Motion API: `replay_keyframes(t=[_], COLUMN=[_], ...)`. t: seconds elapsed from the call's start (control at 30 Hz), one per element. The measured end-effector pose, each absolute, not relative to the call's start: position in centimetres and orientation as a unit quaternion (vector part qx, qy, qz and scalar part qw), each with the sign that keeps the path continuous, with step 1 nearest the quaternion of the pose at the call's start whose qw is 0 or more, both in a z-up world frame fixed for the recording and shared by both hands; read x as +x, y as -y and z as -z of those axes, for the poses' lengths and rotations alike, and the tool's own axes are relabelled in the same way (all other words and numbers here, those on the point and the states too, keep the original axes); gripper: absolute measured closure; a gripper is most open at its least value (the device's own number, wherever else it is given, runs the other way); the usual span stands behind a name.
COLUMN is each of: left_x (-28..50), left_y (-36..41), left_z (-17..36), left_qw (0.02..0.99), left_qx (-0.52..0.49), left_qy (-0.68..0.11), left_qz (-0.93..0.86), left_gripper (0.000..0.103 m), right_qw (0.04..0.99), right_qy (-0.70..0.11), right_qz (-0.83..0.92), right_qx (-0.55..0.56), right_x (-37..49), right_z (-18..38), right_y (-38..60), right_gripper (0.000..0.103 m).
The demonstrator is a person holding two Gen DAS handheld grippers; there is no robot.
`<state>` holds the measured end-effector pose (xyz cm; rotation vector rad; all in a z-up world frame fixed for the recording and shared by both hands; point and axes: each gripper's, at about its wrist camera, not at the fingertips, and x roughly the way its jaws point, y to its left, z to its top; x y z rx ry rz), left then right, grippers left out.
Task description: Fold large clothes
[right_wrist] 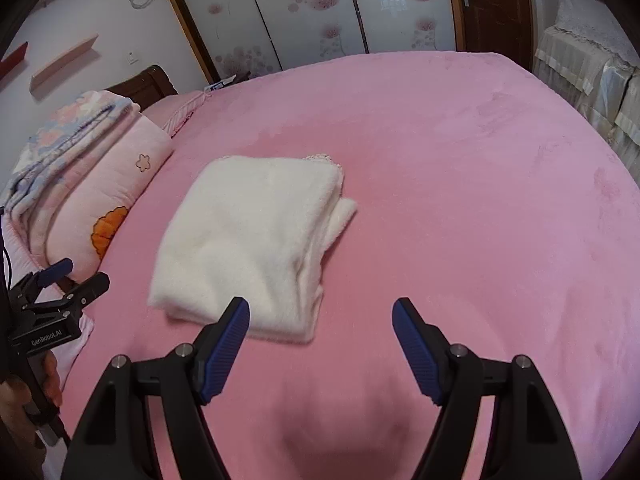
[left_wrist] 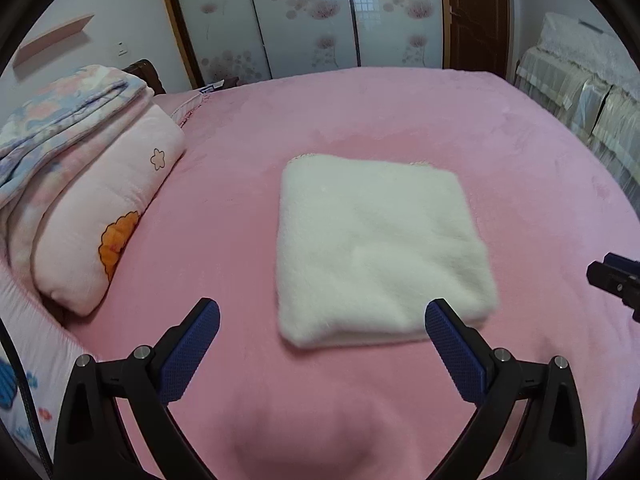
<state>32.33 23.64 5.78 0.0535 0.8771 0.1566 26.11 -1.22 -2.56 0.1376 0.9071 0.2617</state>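
Garment: a white fleecy garment folded into a thick square (left_wrist: 380, 248) is seen lying flat on the bed, roughly at its middle; a lace-like trim shows along its far edge, and layered edges are visible on its right side in the right wrist view (right_wrist: 248, 240).
Bed: a wide bed covered by a pink plush sheet (left_wrist: 500, 128) is spread under the garment.
Left gripper: the left gripper (left_wrist: 322, 316) is held above the bed near the garment's near edge, its blue-padded fingers (left_wrist: 192, 352) spread wide apart with nothing between them; no fabric is touched.
Right gripper: the right gripper (right_wrist: 322, 314) is held above the bed at the garment's near right corner, its fingers (right_wrist: 416, 352) apart and empty.
Bedding: a pink pillow printed with a flower and an orange motif (left_wrist: 108, 216) is set at the left side of the bed, well apart from the garment, with a folded floral quilt in blue and pink (left_wrist: 60, 120) stacked on it.
Background: sliding doors with pink blossom prints (left_wrist: 320, 12) are seen beyond the bed.
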Motion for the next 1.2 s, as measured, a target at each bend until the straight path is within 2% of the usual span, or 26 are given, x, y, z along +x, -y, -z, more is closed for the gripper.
replay_keyframes(t=[0.37,0.63,1.2], left_x=[19.1,12.7,0.9], left_y=[-15.3,-11.2,-4.3], left_z=[-10.9,-10.7,-9.0], left_qw=[0.918,0.914,0.910], left_qx=[-0.004,-0.033,-0.062], left_qy=[-0.387,-0.395,-0.408], left_qz=[-0.082,-0.079,-0.051], left_gripper=[0.000,0.000,0.000], right_qw=[0.903,0.910,0.918], right_qy=[-0.405,-0.397,-0.385], right_qz=[-0.117,-0.098,-0.063], right_qx=[0.079,0.074,0.070], right_x=[14.5,6.4,-5.4], right_z=[-2.4,-2.3,-0.7], right_y=[5.1,8.1,11.9], right_gripper=[0.029,0.028,0.028])
